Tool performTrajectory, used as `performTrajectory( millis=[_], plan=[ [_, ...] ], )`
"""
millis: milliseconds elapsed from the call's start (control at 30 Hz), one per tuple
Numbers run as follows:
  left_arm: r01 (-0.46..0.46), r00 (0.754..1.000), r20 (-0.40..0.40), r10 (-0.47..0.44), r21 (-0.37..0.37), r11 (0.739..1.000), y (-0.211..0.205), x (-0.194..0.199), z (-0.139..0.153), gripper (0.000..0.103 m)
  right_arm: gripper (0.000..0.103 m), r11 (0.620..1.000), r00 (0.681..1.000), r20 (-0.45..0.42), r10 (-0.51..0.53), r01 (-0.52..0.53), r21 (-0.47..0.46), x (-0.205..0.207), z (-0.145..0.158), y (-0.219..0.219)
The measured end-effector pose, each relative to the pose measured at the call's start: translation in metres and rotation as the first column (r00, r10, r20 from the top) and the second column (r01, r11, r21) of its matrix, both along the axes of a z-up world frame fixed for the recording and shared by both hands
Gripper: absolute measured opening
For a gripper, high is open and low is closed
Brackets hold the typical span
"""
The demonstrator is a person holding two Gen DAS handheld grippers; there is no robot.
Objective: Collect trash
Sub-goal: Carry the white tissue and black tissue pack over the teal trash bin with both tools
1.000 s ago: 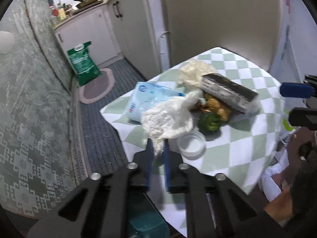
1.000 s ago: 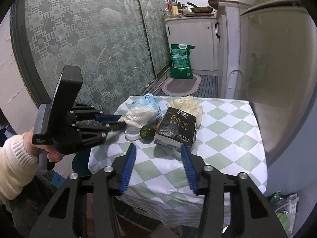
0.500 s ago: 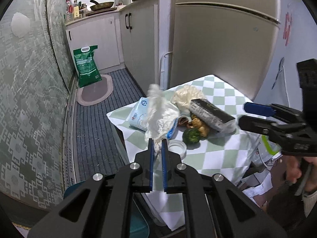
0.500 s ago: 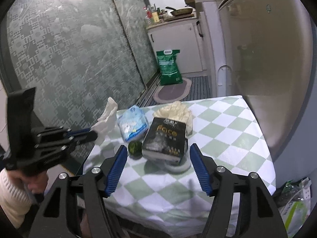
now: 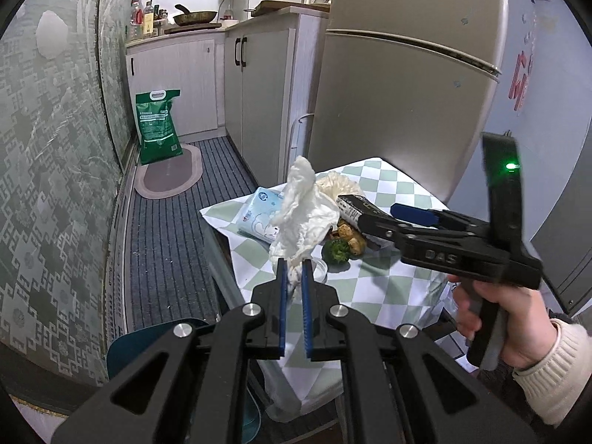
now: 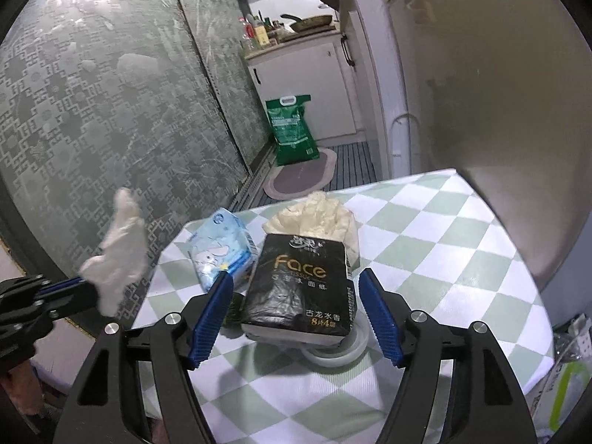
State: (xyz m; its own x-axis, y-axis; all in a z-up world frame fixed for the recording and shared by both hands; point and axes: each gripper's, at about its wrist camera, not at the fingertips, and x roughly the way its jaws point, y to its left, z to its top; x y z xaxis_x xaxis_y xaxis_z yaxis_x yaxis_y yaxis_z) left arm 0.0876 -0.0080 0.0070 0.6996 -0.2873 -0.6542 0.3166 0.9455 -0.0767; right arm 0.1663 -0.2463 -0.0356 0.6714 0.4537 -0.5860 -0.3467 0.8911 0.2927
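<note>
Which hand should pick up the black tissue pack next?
The right one, probably. The right gripper is open, with the black tissue pack lying between its blue fingers. The left gripper is busy: it is shut on the crumpled white tissue, held off the table.

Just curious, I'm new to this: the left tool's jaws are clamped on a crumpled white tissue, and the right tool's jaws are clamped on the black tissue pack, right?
Not quite. The right gripper is open around the black tissue pack, not clamped, as the right wrist view shows. The left gripper does clamp the white tissue.
</note>
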Motion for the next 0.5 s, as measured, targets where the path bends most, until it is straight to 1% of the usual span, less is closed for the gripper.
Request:
performTrajectory(
  millis=[133, 233, 333, 367, 500],
  plan=[
    [-0.005, 1.0, 0.002, 0.005, 0.003, 1.0, 0.008, -0.005, 0.0, 0.008, 0.071, 1.0, 0.999, -0.035, -0.007, 0.008, 0.026, 0.008, -0.005, 0.002],
    [-0.005, 1.0, 0.005, 0.005, 0.005, 1.0, 0.011, -0.01, -0.001, 0.008, 0.071, 1.0, 0.999, -0.044, -0.013, 0.014, 0.023, 0.011, -0.007, 0.004],
    [-0.015, 1.0, 0.004, 0.015, 0.001, 1.0, 0.017, -0.012, -0.001, 0.008, 0.059, 1.0, 0.999, -0.053, -0.006, 0.006, 0.005, 0.014, -0.009, 0.009],
    [-0.02, 1.0, 0.004, 0.02, -0.003, 1.0, 0.019, -0.013, -0.001, 0.008, 0.056, 1.0, 0.999, -0.046, -0.008, 0.007, -0.004, 0.013, -0.008, 0.009],
    [-0.041, 0.999, 0.013, 0.041, -0.022, 0.999, 0.029, -0.02, 0.001, 0.008, 0.055, 0.999, 1.0, 0.012, 0.0, 0.0, -0.035, 0.005, 0.005, 0.012]
  ],
)
